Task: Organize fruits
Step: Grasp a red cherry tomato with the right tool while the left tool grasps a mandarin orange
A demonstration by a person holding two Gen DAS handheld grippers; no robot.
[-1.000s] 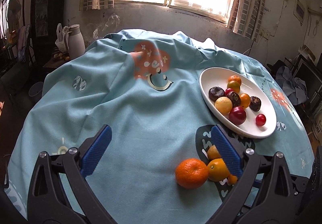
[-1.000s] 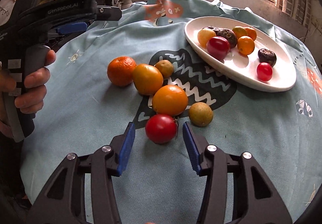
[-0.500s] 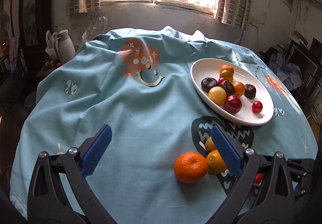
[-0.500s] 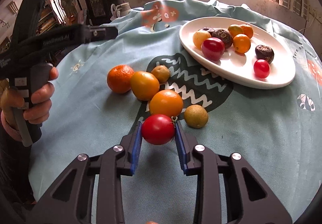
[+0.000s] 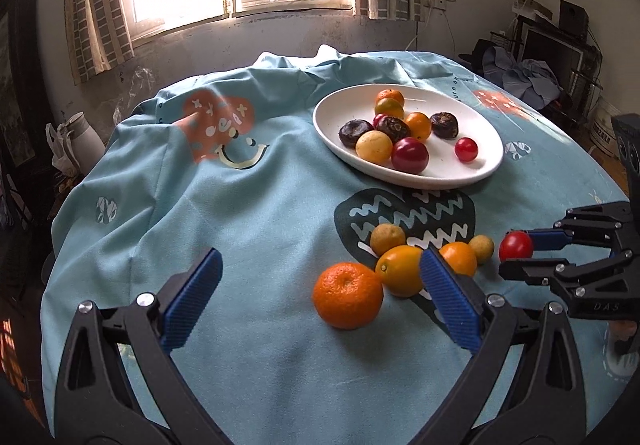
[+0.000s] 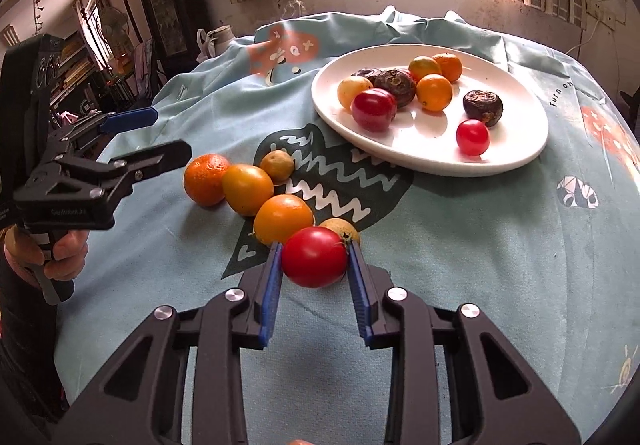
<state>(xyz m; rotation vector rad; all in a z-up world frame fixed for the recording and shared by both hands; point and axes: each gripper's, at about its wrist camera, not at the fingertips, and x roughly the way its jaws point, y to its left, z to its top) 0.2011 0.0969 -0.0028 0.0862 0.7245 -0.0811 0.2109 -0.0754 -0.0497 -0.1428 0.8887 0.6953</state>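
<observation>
Right wrist view, contents left to right. Item: person's hand on the grip of the left gripper, its blue-padded fingers spread with nothing between them, held above the teal tablecloth. Item: row of loose fruit on the cloth: mandarin, touching a yellow-orange citrus; small tan fruit just behind; orange citrus; second tan fruit, mostly hidden. Item: red tomato, clamped between the blue pads of the right gripper, just beside the orange citrus. Item: white oval plate, farther back and right, holding a yellow fruit, a dark red plum, dark wrinkled fruits, small oranges and a cherry tomato.

Left wrist view, left to right. Item: white jug beyond the table edge. Item: left gripper's fingers standing wide apart, empty, the mandarin lying between and beyond them. Item: plate at centre back. Item: right gripper at far right, gripping the tomato clear of the cloth.
</observation>
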